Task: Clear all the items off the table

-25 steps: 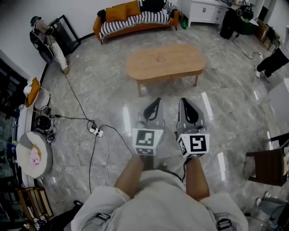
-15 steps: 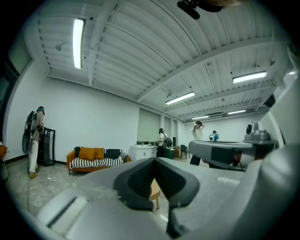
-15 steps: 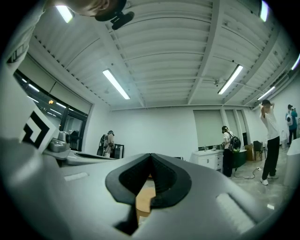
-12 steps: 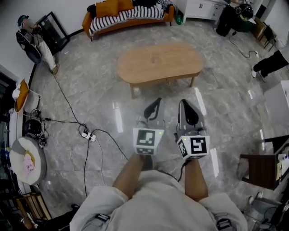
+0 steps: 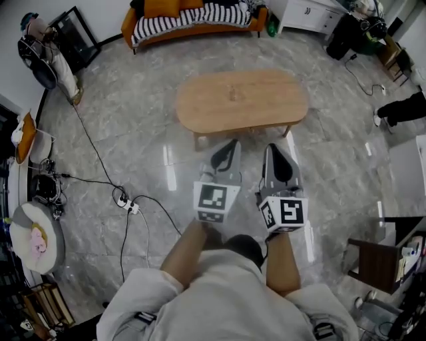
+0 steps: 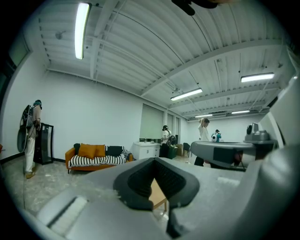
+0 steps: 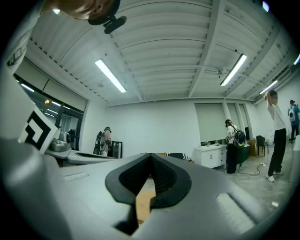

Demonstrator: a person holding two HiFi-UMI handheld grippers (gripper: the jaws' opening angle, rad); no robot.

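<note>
An oval wooden coffee table point(image 5: 200, 106) stands on the marble floor ahead of me in the head view. A small, pale item point(image 5: 233, 94) that I cannot identify sits near its middle. My left gripper point(image 5: 232, 144) and right gripper point(image 5: 271, 148) are held side by side just short of the table's near edge, both shut with nothing between the jaws. In the left gripper view the left gripper point(image 6: 152, 161) has its tips meeting, and a strip of table point(image 6: 157, 194) shows below them. The right gripper point(image 7: 150, 157) looks the same, with the table point(image 7: 143, 199) under its tips.
An orange sofa point(image 5: 193, 16) with a striped blanket and a white cabinet point(image 5: 313, 13) stand behind the table. Cables and a power strip point(image 5: 126, 205) lie on the floor at left. A dark chair point(image 5: 376, 256) is at right. One person point(image 5: 46, 53) stands far left, another point(image 5: 403, 106) at right.
The table has come nearer to the grippers and looks larger as I walk towards it. Both grippers stay shut and side by side.
</note>
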